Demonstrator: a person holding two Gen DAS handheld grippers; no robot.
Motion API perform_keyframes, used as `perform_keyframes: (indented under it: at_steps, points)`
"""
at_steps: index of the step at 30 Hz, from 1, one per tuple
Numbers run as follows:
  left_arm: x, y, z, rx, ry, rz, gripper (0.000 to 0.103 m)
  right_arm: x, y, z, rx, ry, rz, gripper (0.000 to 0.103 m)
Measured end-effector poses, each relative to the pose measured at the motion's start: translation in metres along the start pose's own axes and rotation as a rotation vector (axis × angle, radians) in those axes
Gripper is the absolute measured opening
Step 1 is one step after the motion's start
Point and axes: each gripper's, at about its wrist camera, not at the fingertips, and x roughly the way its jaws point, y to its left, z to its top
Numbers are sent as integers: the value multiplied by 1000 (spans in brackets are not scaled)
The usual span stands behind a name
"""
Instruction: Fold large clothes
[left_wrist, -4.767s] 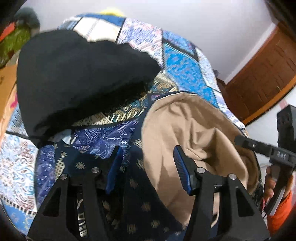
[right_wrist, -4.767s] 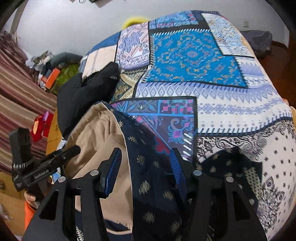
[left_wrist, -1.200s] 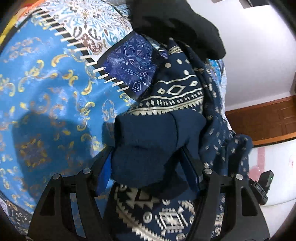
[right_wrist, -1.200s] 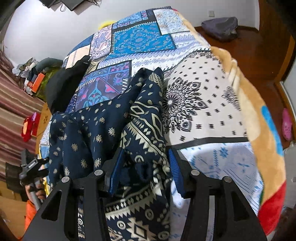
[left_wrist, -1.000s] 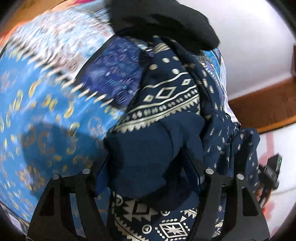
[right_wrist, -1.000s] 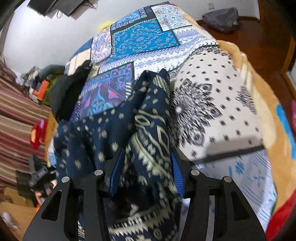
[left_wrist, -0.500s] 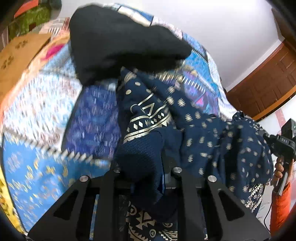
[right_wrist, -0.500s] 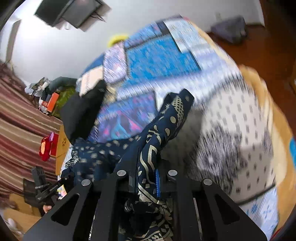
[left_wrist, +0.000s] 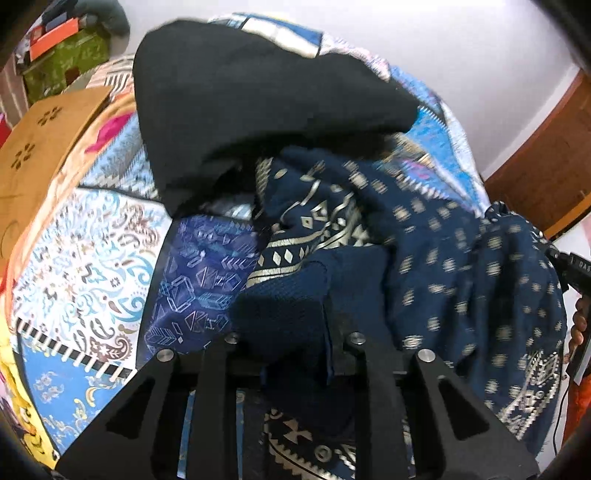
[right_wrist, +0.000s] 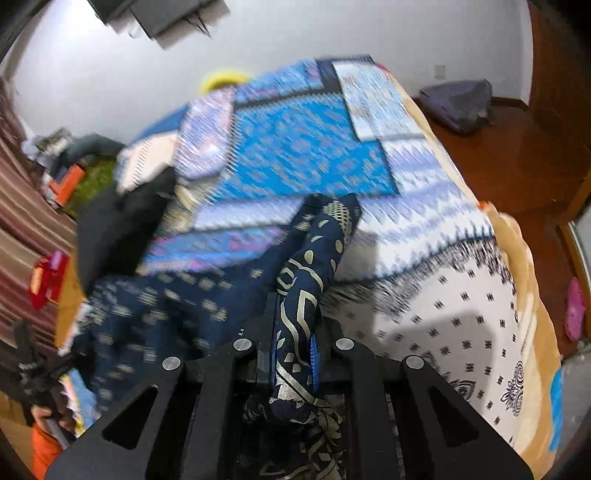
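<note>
Both hand-held grippers, left (left_wrist: 295, 321) and right (right_wrist: 293, 332), newly clamped on navy garment (left_wrist: 443, 251), angled downward.

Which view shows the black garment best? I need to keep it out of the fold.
The left wrist view: the black garment fills its upper half, lying on the bedspread past the navy patterned cloth. The right wrist view shows only a blurred edge at left.

1 navy patterned garment (left_wrist: 443, 258), 1 black garment (left_wrist: 258, 96) beyond the left gripper (left_wrist: 291, 332), 1 patchwork bedspread (right_wrist: 303, 158), 2 grippers incl. right gripper (right_wrist: 293, 347).
</note>
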Motion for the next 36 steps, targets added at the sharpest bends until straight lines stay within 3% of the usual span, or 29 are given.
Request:
perform_keyframes:
  at_steps: [6, 13, 17, 20, 22, 24, 28, 36]
  points:
    - [2, 1, -13, -2, -20, 20, 32, 6, -19, -18, -10, 56, -41, 16]
    - [-33, -12, -22, 47, -63, 85, 33, -48, 1, -28, -135, -41, -97, 16]
    - [-66, -22, -31, 87, -110, 93, 33, -83, 10, -44, -159, -73, -89, 22]
    - [-92, -24, -40, 101, -144, 70, 46, -105, 18, -62, -183, -87, -66, 35]
    - [-107, -23, -47, 104, -152, 61, 58, -119, 23, -78, -195, -110, -59, 54]
    - [-118, -22, -55, 111, -153, 58, 64, -127, 25, -95, -183, -131, -46, 62]
    - [-121, -13, -76, 80, -103, 39, 67, -124, 24, -121, -155, -68, -24, 63]
    - [-79, 21, -136, -100, 127, -91, 67, -111, 9, -177, -129, 46, -28, 63]
